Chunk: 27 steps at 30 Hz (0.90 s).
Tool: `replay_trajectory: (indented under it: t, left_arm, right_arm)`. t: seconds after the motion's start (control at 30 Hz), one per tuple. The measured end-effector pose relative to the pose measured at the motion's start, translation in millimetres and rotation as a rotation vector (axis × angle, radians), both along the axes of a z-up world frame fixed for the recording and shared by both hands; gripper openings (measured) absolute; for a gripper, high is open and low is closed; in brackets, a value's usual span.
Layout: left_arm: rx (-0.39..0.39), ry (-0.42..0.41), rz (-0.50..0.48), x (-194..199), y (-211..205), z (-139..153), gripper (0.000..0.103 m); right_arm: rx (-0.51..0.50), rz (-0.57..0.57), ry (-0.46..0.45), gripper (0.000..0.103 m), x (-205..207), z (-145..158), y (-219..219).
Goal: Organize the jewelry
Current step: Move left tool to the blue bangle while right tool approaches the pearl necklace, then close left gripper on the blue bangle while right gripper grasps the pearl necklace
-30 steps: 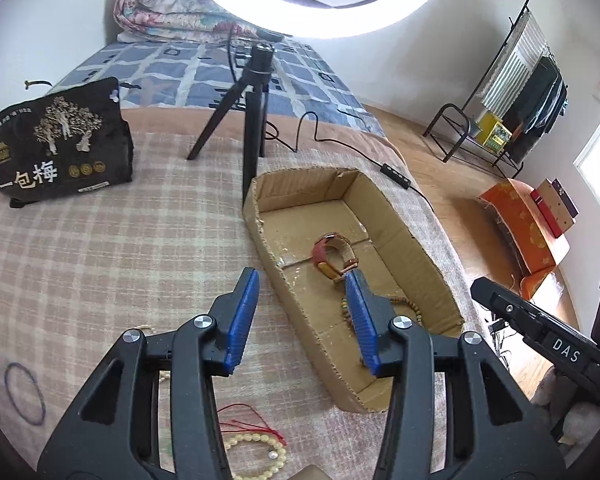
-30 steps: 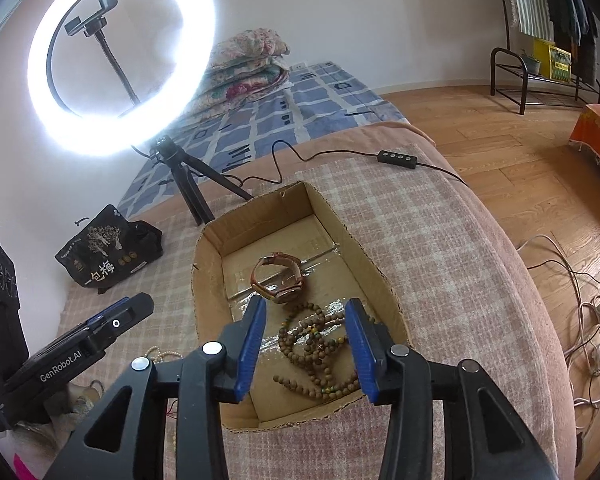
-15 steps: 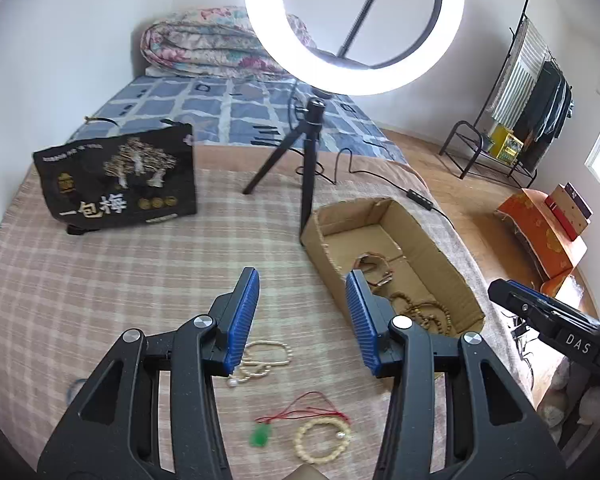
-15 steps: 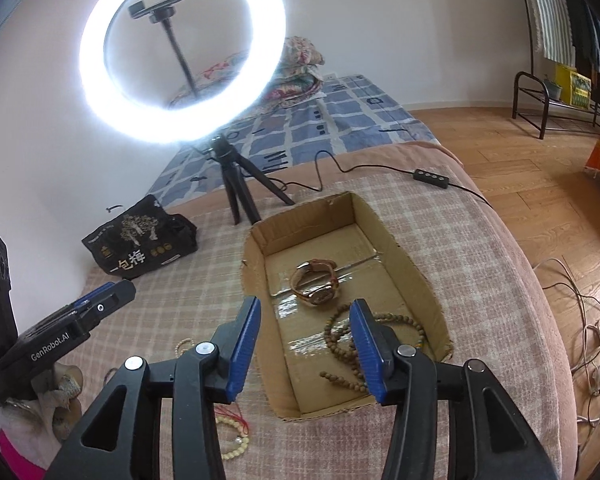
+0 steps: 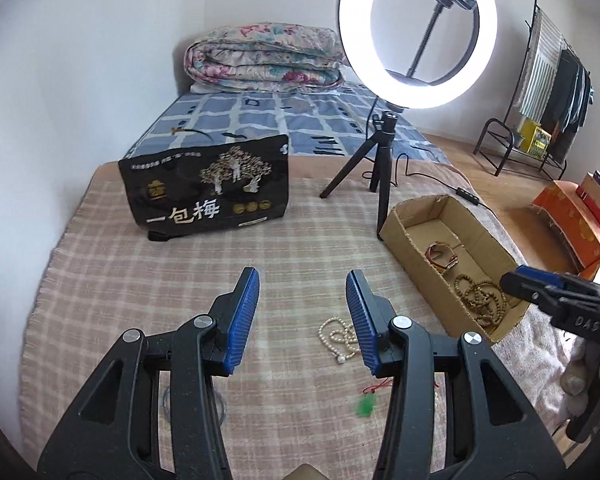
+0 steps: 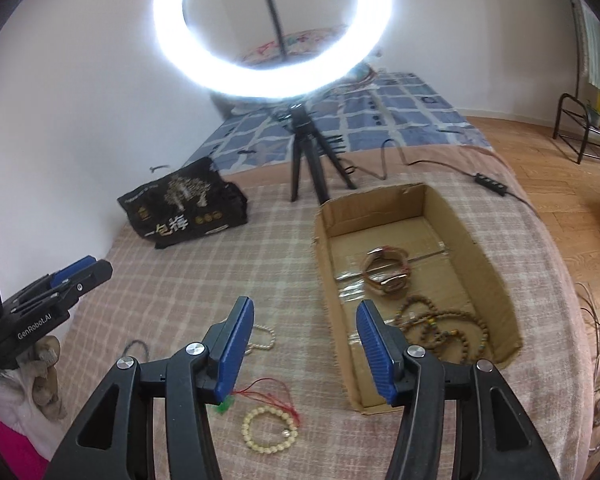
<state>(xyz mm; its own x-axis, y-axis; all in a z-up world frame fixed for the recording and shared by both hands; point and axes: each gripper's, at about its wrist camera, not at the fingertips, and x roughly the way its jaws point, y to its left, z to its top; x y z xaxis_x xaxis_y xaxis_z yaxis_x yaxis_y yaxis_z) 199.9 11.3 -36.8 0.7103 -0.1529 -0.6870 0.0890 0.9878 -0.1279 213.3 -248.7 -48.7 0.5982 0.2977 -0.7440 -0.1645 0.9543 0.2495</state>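
Observation:
An open cardboard box (image 6: pixel 480 256) lies on the plaid blanket and holds a leather watch (image 6: pixel 386 270) and brown bead strands (image 6: pixel 444 330). On the blanket left of the box lie a cream bead bracelet (image 6: pixel 270 428), a red cord with a green pendant (image 6: pixel 260 394) and a pearl strand (image 5: pixel 340 334). A thin dark ring (image 5: pixel 192 402) lies partly hidden behind my left gripper. My left gripper (image 5: pixel 302 312) is open and empty above the blanket. My right gripper (image 6: pixel 306 340) is open and empty above the box's left edge.
A ring light on a black tripod (image 5: pixel 382 152) stands behind the box (image 5: pixel 418 252), with its cable (image 6: pixel 496 186) trailing right. A black snack bag (image 5: pixel 210 188) stands at the back left. The bed edge drops to a wood floor on the right.
Both grippers have pulled back and swung left, away from the box. The loose jewelry on the blanket has come into view. Both stay open and empty.

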Motion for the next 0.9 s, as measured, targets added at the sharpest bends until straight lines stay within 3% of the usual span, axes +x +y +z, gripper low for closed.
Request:
replay_trajectory:
  t: [0.47, 0.8, 0.83, 0.9]
  left_arm:
    - [-0.014, 0.091, 0.062, -18.0, 74.4, -20.3, 0.046]
    - [-0.074, 0.231, 0.133, -19.6, 128.1, -67.7, 0.046]
    - [-0.072, 0.242, 0.135, -19.7, 129.5, -72.0, 0.048]
    - [-0.090, 0.292, 0.149, -19.5, 134.7, -86.3, 0.066]
  right_arm:
    - [0.002, 0.156, 0.188, 0.056, 34.3, -55.9, 84.9]
    - [-0.046, 0.158, 0.276, 0.055, 51.9, -90.5, 107.0]
    - [-0.048, 0.156, 0.279, 0.055, 52.9, -92.2, 107.6]
    - [-0.052, 0.153, 0.283, 0.055, 55.3, -94.4, 108.9]
